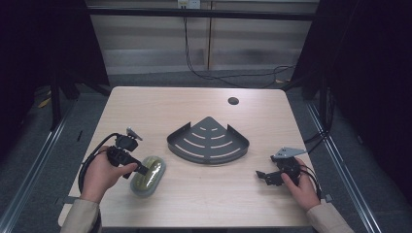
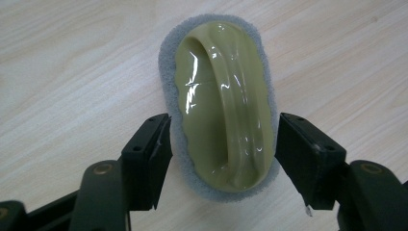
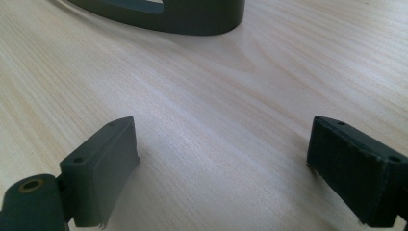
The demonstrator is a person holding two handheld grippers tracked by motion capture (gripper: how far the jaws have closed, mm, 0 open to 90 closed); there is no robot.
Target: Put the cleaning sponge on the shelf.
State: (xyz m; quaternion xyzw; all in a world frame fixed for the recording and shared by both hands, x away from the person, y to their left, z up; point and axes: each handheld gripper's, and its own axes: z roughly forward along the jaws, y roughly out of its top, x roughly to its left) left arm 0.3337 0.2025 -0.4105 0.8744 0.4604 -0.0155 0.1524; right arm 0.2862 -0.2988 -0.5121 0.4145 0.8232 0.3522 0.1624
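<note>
Bench (image 1: 194, 199) bare except rack (image 1: 208, 141) at centre and sponge (image 1: 148, 175) at 8 o'clock

Sponges: one (image 1: 148, 175), olive handle on a grey pad
Corner racks: one (image 1: 208, 141), dark grey
Grippers: two (image 1: 144, 171) (image 1: 263, 174)
Tables: one (image 1: 160, 104)

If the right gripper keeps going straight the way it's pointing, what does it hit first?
Bare table first, then probably the dark rack ahead: its curved rim lies across the line of the right gripper, whose fingers are open. Depth is hard to judge.
</note>
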